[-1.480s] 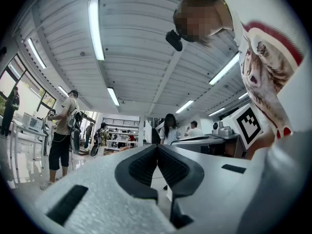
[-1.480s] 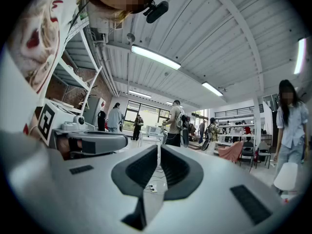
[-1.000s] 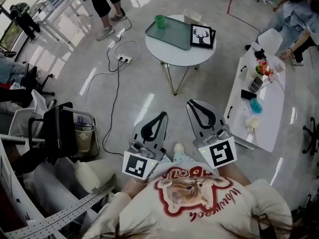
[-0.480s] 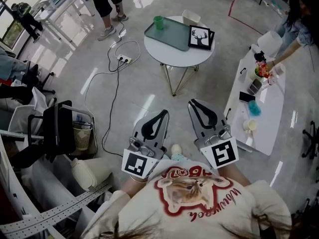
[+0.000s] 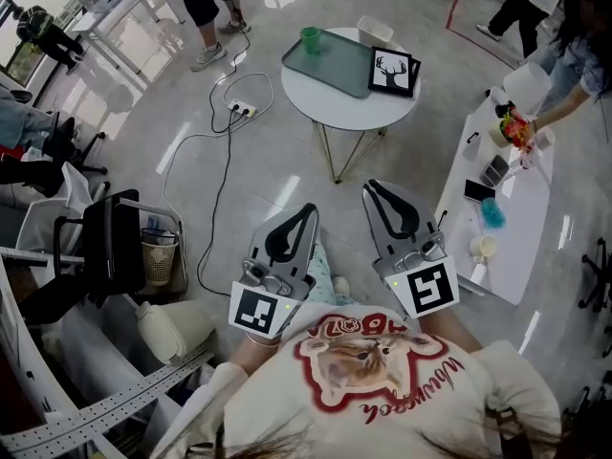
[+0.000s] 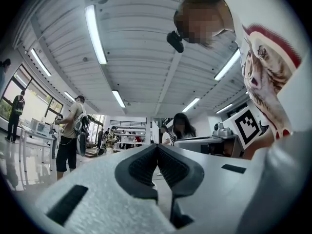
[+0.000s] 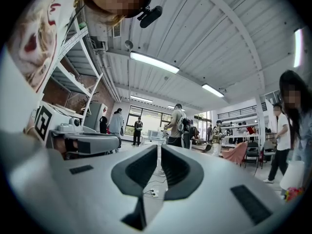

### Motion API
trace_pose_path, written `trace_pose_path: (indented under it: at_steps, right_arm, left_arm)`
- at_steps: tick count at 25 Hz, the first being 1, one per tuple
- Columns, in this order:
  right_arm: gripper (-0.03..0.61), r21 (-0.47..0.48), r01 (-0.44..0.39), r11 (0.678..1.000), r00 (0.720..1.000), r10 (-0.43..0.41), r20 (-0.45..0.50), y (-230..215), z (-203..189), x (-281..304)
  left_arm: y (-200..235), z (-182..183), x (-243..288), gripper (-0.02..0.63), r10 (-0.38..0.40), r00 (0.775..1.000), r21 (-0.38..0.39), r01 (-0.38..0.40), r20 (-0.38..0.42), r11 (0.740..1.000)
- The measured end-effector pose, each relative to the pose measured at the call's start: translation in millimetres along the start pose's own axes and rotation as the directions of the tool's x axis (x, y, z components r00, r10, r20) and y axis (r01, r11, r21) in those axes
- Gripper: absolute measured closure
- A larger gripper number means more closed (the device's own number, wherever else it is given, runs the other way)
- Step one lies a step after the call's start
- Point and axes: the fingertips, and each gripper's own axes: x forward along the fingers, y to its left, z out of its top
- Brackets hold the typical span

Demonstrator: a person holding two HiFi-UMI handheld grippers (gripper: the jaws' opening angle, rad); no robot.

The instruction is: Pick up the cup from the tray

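Head view gives me a small green plastic cup (image 5: 310, 39) standing upright at the far left corner of a grey-green rectangular tray (image 5: 337, 69), close to the rim of a round white tabletop (image 5: 352, 109). A black-framed deer picture (image 5: 394, 71) sits just right of the tray. Bare glossy floor lies open between me and the tabletop, with a white power strip (image 5: 239, 111) and its cable off to the left. My left tongs (image 5: 307, 209) and right tongs (image 5: 372, 188) are both pinched together, empty, well short of the cup. The red lettering on my cream shirt (image 5: 382, 390) is unreadable.
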Motion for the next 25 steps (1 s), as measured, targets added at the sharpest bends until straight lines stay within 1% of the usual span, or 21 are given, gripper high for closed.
trace_pose_path:
  at_steps: [5, 12, 17, 20, 25]
  right_arm:
    - [0.536, -0.006, 0.014, 1.000, 1.000, -0.014, -0.015, -20, -11, 37]
    - [0.536, -0.001, 0.046, 0.999, 0.999, -0.046, -0.006, -61, -19, 121]
    - [0.537, -0.004, 0.081, 0.997, 0.997, -0.081, -0.010, -94, -26, 185]
    - [0.537, 0.000, 0.102, 0.995, 0.995, -0.102, -0.014, -112, -30, 222]
    - [0.535, -0.002, 0.126, 0.992, 0.992, -0.126, -0.004, -130, -30, 270]
  left_arm:
    - [38, -7, 28, 0.600, 0.000, 1.000, -0.002, 0.000, 0.005, 1.000]
    - [122, -18, 90, 0.600, -0.010, 1.000, -0.001, 0.010, 0.021, 1.000]
    - [180, -24, 136, 0.600, -0.043, 0.999, -0.005, 0.043, 0.028, 0.999]
    - [212, -29, 159, 0.600, -0.066, 0.998, -0.008, 0.066, 0.017, 0.998]
    - [257, -35, 187, 0.600, -0.081, 0.997, -0.011, 0.081, 0.012, 0.997]
